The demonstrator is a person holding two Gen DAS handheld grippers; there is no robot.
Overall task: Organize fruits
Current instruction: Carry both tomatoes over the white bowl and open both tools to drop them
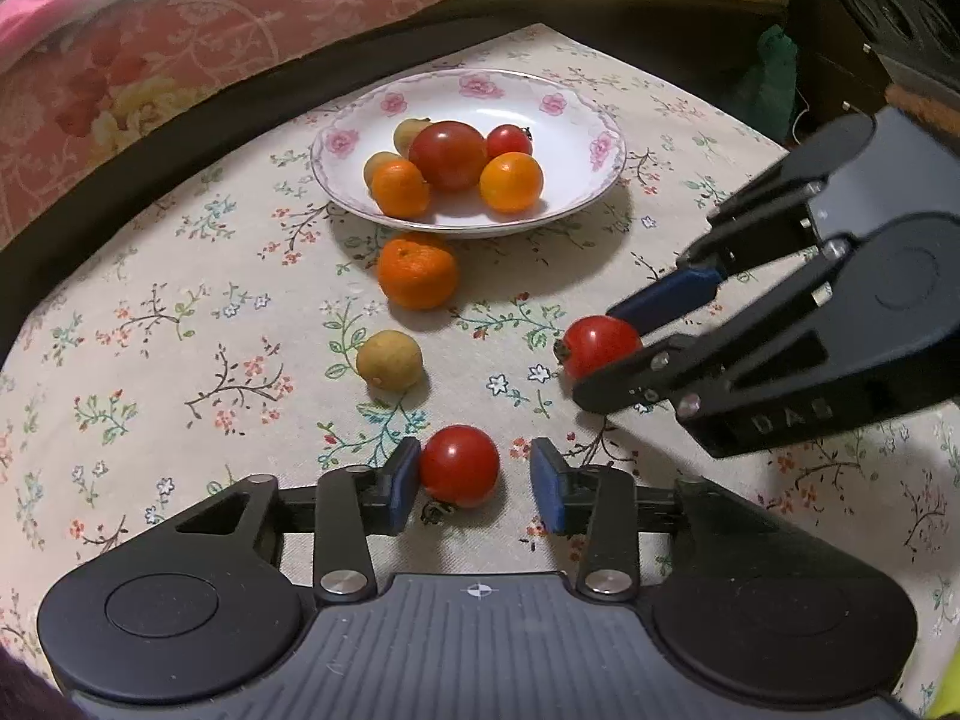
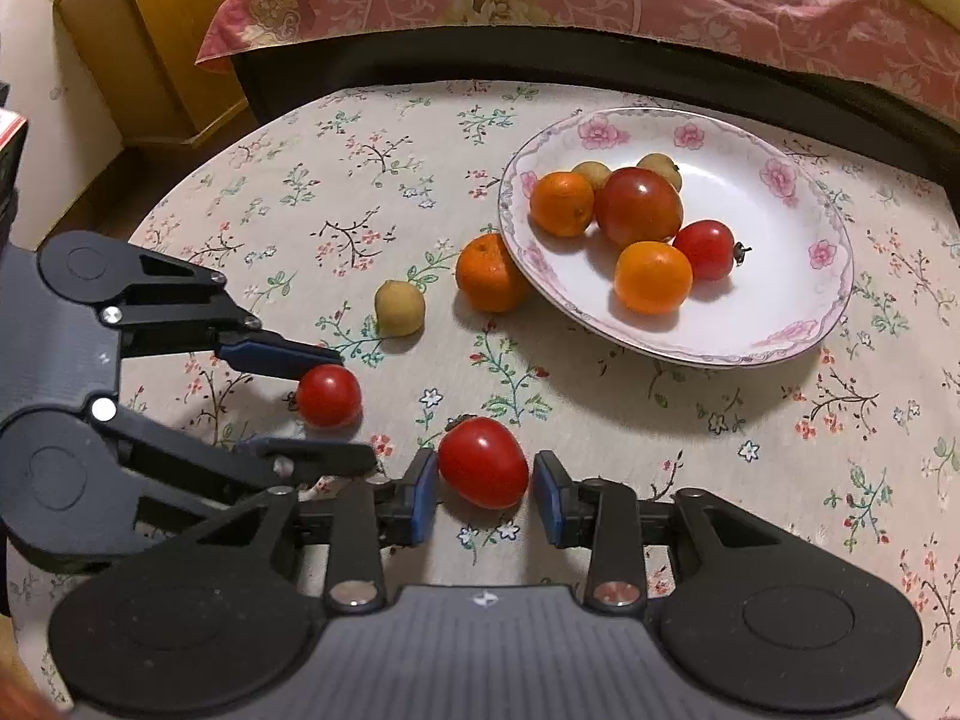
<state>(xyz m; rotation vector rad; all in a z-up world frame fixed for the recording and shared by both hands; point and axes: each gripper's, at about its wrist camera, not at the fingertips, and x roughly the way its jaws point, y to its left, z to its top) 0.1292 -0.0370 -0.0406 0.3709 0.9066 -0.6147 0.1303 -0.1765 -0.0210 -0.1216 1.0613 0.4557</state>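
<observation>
Left gripper (image 1: 474, 477): low over the tablecloth, jaws apart, straddling a round cherry tomato (image 1: 459, 466); the left pad touches or nearly touches its skin, the right pad stands clear of it. In the right wrist view this gripper (image 2: 336, 414) enters from 9 o'clock.
Right gripper (image 2: 483, 495): jaws apart around an oval tomato (image 2: 483, 462) that lies on the cloth; small gaps show on both sides. From the left wrist camera it (image 1: 606, 354) comes in from 3 o'clock, and its tomato (image 1: 600, 345) sits between the fingers.
Loose longan (image 1: 389, 360): on the cloth at 11 o'clock from the left gripper, alone.
Loose mandarin (image 1: 418, 273): beyond the longan at 12 o'clock, just beside the near rim of the plate; from the right wrist it (image 2: 489, 273) appears to touch the rim.
Plate (image 1: 576, 120): white with pink flowers, farthest of the task things, at 12 o'clock of the left view and 1 o'clock of the right. It holds a large tomato (image 1: 447, 155), a small tomato (image 1: 509, 141), two orange fruits and two longans, bunched together.
Tablecloth (image 1: 180, 312): pale with floral sprigs.
Bedcover (image 1: 240, 12): pink patterned, behind the table's far edge.
</observation>
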